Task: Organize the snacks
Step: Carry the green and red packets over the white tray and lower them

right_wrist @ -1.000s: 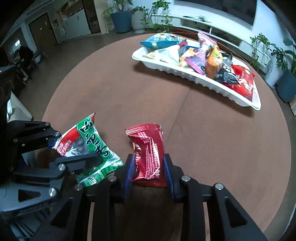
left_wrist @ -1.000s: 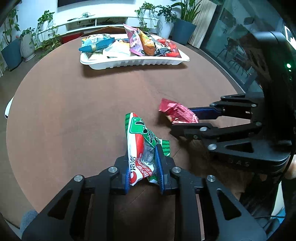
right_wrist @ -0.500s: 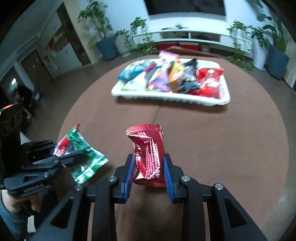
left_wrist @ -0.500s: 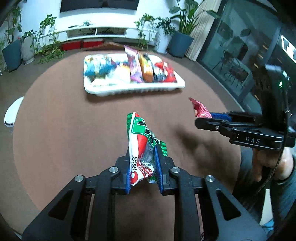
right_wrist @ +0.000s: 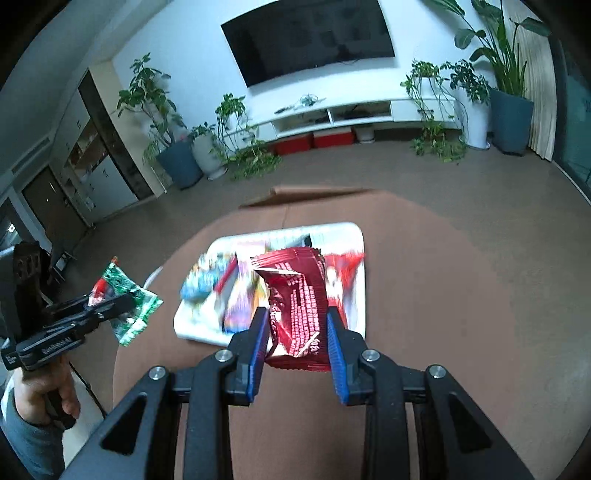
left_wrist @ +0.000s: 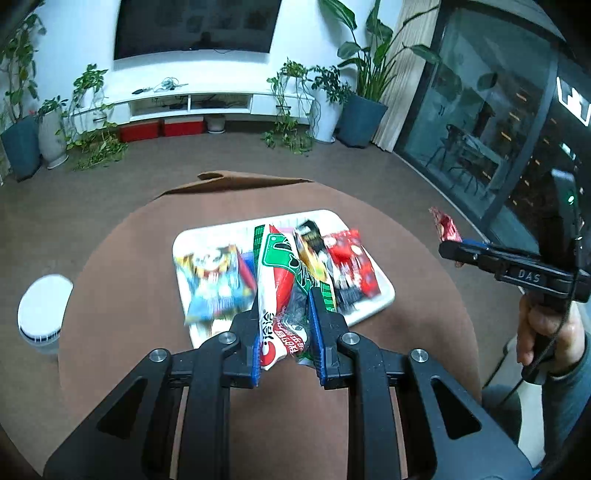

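My left gripper (left_wrist: 283,334) is shut on a green, red and white snack packet (left_wrist: 281,280), held in the air above the round brown table (left_wrist: 110,350). My right gripper (right_wrist: 295,345) is shut on a dark red snack packet (right_wrist: 297,302), also lifted off the table. Beyond both packets lies the white tray (left_wrist: 384,295) holding several snack bags, partly hidden behind them. In the left wrist view the right gripper (left_wrist: 448,251) shows at the right edge with the red packet (left_wrist: 445,226) sticking out. In the right wrist view the left gripper (right_wrist: 122,301) holds the green packet (right_wrist: 127,306) at the left.
A white round stool (left_wrist: 44,302) stands left of the table. A cardboard piece (left_wrist: 255,181) lies at the table's far edge. Potted plants (left_wrist: 362,110), a white low shelf (left_wrist: 192,101) and a wall screen (left_wrist: 195,27) line the far wall. A hand (left_wrist: 546,325) grips the right handle.
Both grippers have risen off the table with their packets and moved toward the tray. The tray now sits right behind the held packets, and the room beyond has come into view.
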